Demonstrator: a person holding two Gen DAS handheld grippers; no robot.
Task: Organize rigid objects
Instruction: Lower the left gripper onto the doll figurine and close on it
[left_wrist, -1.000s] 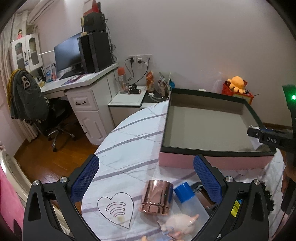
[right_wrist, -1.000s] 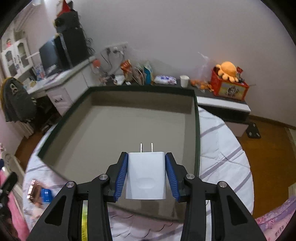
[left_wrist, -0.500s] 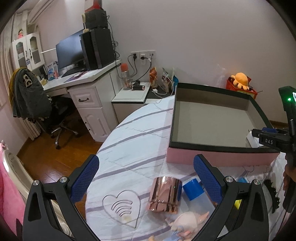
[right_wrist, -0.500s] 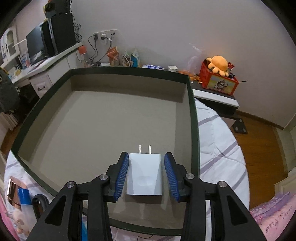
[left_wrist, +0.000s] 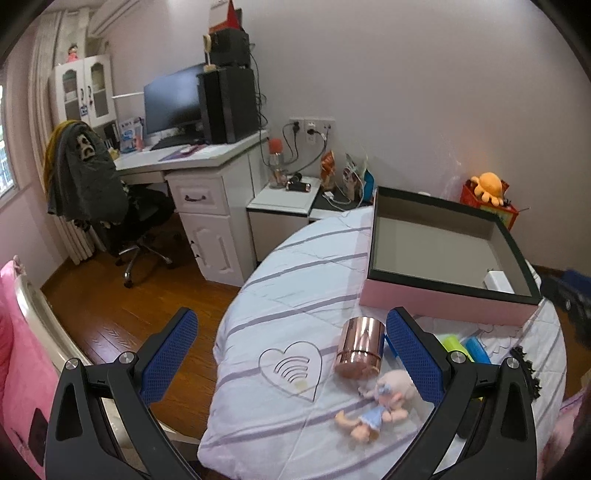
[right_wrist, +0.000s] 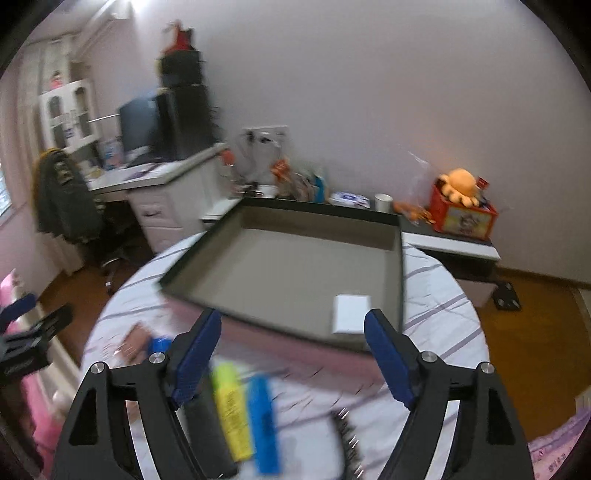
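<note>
A pink box with a dark rim (left_wrist: 443, 301) (right_wrist: 280, 325) sits on the striped bed cover. A white charger (right_wrist: 350, 309) (left_wrist: 498, 280) lies flat in its near right corner. My right gripper (right_wrist: 293, 345) is open and empty, pulled back above the near side of the box. My left gripper (left_wrist: 291, 341) is open and empty, above the bed's left part. A copper cup (left_wrist: 358, 347) lies on its side by the left gripper's right finger. A small doll (left_wrist: 380, 400) lies in front of it. Yellow (right_wrist: 231, 410) and blue (right_wrist: 263, 424) objects lie below the right gripper, blurred.
A black comb-like object (right_wrist: 345, 435) lies on the cover at the right. A desk with monitor (left_wrist: 173, 107), an office chair (left_wrist: 110, 206) and a low side table (left_wrist: 284, 199) stand beyond the bed. A red box with an orange plush (right_wrist: 461, 206) is at the back right.
My right gripper opened and let go of the white charger, which now lies in the box. The right gripper pulled back and up. The left gripper drew back a little.
</note>
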